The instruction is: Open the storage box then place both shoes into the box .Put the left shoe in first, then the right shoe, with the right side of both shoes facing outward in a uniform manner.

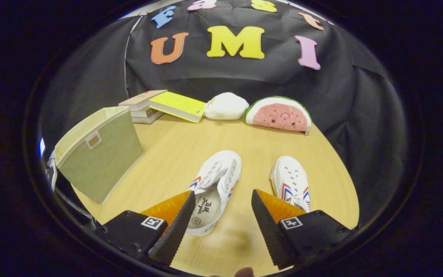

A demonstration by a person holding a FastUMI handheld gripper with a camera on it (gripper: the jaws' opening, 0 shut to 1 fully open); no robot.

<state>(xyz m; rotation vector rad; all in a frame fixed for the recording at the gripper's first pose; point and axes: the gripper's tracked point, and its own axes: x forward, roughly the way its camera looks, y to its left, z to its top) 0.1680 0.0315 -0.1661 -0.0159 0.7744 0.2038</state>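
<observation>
Claw spread, empty | left finger covers left shoe heel | right finger hides right shoe heel

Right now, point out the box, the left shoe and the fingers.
Box [102,161], gripper view, front cloth wall.
Left shoe [221,173], gripper view, laced upper.
Fingers [175,227], gripper view, ribbed inner face, open.

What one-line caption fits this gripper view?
Open gripper above two white shoes; green fabric storage box stands beside them.
</observation>
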